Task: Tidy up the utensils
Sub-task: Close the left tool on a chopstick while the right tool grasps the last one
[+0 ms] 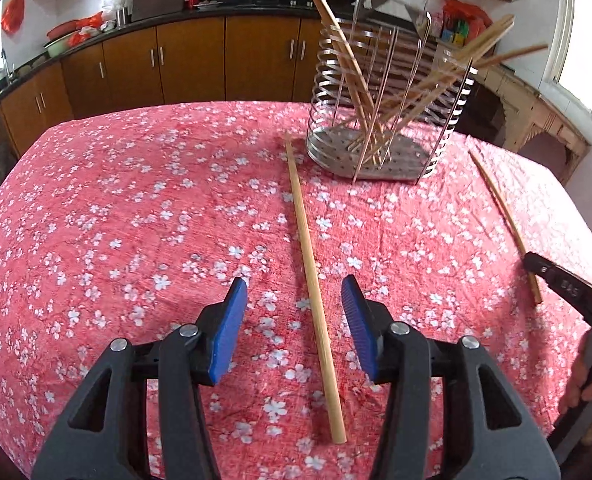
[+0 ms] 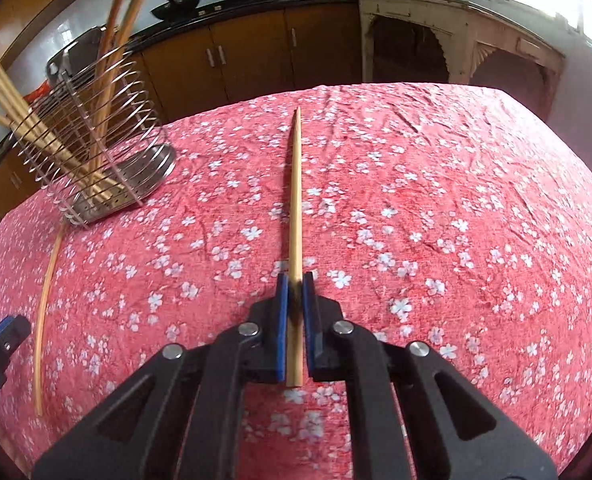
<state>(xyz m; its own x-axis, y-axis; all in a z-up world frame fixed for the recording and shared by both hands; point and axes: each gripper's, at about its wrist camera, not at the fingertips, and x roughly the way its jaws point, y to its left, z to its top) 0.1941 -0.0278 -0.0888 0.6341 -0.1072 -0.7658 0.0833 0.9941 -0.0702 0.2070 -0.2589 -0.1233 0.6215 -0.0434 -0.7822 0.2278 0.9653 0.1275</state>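
A wire utensil holder (image 1: 387,104) with several wooden chopsticks in it stands at the far side of the table; it also shows in the right wrist view (image 2: 96,140). One chopstick (image 1: 311,280) lies on the pink floral cloth between the blue pads of my open left gripper (image 1: 294,300), not touched. My right gripper (image 2: 295,292) is shut on a second chopstick (image 2: 295,200), which points away along the cloth. That chopstick (image 1: 503,216) and the right gripper's finger (image 1: 567,284) show at the right in the left wrist view. The first chopstick (image 2: 46,312) and my left gripper's fingertip (image 2: 4,336) show at the left in the right wrist view.
The table carries a pink floral cloth (image 1: 136,220). Brown kitchen cabinets (image 1: 176,60) with woks on the counter run behind it. A cream wooden cabinet (image 2: 455,40) stands at the right, by a window.
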